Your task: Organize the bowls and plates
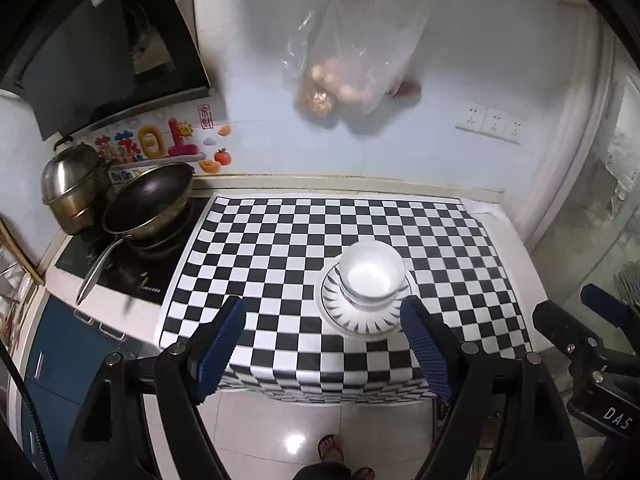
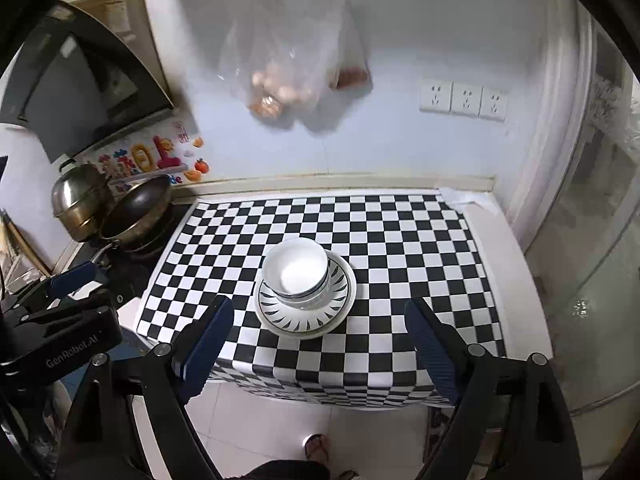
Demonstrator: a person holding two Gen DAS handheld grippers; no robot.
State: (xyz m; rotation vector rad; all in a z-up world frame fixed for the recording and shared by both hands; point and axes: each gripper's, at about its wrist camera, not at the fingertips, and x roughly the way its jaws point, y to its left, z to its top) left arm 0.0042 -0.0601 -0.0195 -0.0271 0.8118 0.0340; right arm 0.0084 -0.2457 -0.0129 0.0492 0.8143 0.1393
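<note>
Bowls [image 1: 371, 274] sit stacked on plates [image 1: 362, 312], nearer the left gripper [image 1: 324, 322]; right gripper [image 2: 320, 320] also gapes empty.

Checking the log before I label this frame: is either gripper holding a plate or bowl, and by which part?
Nothing is held. The left gripper and right gripper are both open, short of the bowls stacked on plates.

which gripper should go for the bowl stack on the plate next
Probably the right gripper: the bowls and plate lie between its open fingers. In the left gripper's view they sit off toward its right finger.
</note>
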